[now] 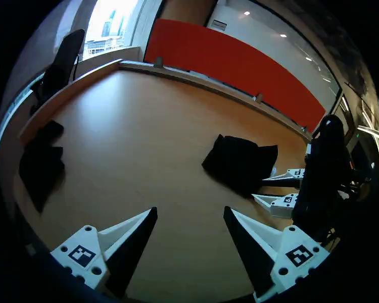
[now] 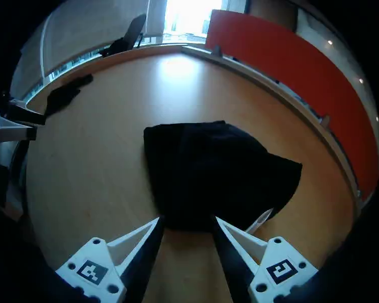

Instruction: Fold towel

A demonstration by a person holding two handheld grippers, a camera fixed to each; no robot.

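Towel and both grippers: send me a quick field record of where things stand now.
towel: black, rumpled, lying on the wooden table
right gripper: open, fingertips at the towel's near edge
left gripper: open, over bare table, apart from the towel
dark cloth: by the table's edge, away from the towel
red partition: behind the table

Wooden table [image 2: 88, 166] carrying two dark cloths.
A crumpled black towel [image 2: 209, 171] lies near its middle; a smaller dark cloth [image 2: 65, 93] lies well apart, near the curved edge.
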